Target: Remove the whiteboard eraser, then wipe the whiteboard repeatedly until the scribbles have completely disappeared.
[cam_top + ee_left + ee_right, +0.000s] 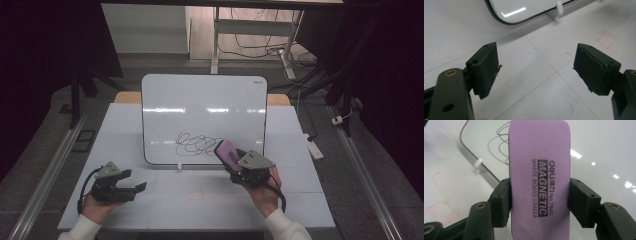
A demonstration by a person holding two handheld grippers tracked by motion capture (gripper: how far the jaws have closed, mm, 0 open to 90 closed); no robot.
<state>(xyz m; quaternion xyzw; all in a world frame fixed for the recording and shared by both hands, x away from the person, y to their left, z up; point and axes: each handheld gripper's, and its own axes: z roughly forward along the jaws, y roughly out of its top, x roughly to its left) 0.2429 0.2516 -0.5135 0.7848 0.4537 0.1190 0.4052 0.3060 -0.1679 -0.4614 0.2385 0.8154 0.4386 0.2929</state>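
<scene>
Two grippers at the frame's lower edge. Left gripper (131,187), lower left, has its jaws spread with nothing between, above the white table (200,200). Right gripper (235,162), lower centre-right, pinches a purple eraser (227,152) before the whiteboard (200,100), beside the black scribble (197,143).

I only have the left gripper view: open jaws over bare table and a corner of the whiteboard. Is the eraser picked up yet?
Observer: Yes, the right hand-held gripper is shut on the purple eraser.
Operator: Anything drawn on the whiteboard?
Observer: A black scribble of loops, low on the whiteboard.
Operator: How near is the eraser to it?
Observer: Its tip sits just right of the scribble in the high view.
</scene>
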